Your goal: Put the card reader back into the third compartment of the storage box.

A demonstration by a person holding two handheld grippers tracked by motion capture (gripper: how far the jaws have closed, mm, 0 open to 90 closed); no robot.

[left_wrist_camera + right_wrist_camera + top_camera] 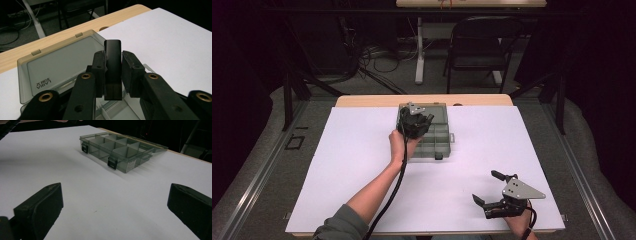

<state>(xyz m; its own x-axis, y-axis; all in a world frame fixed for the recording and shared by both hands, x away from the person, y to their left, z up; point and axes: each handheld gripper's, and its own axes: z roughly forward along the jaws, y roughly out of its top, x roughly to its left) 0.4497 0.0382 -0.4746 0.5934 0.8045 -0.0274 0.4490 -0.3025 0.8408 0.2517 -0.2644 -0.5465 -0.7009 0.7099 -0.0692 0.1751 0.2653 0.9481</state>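
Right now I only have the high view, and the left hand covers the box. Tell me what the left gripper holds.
Observer: In the left gripper view, the left gripper has its fingers shut on a small black block, held upright.
Operator: Give me what lies behind it.
Observer: The clear lid lies swung open beyond the block, with a printed label near one corner.
Operator: Now check the compartments from the other side.
Observer: In the right gripper view, the compartments of the box that show look empty.
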